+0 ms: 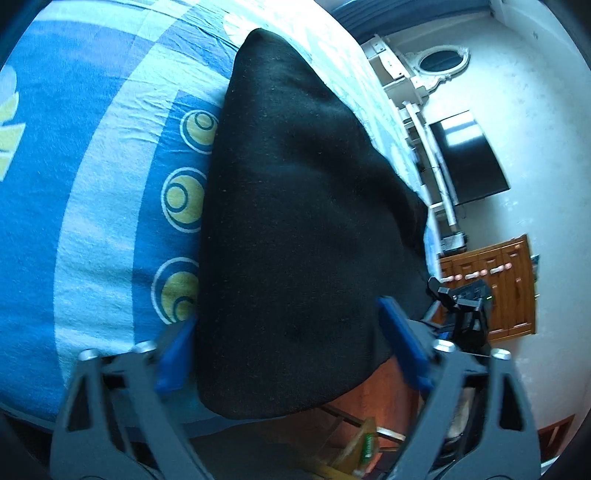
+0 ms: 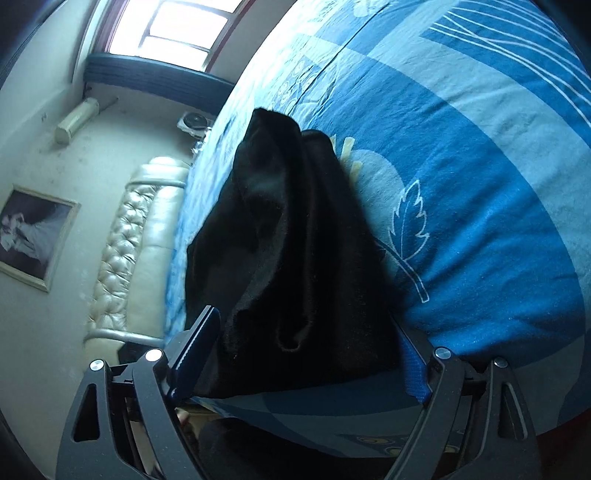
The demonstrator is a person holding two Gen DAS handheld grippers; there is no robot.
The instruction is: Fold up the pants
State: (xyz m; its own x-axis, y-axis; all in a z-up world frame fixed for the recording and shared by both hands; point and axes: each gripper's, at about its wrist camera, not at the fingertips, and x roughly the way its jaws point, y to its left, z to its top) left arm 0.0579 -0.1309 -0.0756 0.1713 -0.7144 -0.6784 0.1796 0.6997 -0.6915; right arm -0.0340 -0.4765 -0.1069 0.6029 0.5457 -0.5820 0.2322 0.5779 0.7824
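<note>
The black pants [image 1: 295,229] lie on a blue patterned bedsheet [image 1: 96,206], with one end hanging over the bed's near edge. My left gripper [image 1: 288,332] is open, its blue fingers [image 1: 402,347] on either side of that end without pinching it. In the right wrist view the pants [image 2: 288,266] lie bunched in folds on the sheet [image 2: 461,184]. My right gripper [image 2: 303,339] is open too, its fingers [image 2: 199,350] on either side of the near edge of the cloth. The other gripper [image 1: 461,302] shows at the right of the left wrist view.
A padded cream headboard [image 2: 133,243], a framed picture [image 2: 33,236] and a window [image 2: 173,26] lie to the left in the right wrist view. A wall TV [image 1: 469,158], a wooden cabinet [image 1: 498,284] and a mirror [image 1: 439,62] lie beyond the bed.
</note>
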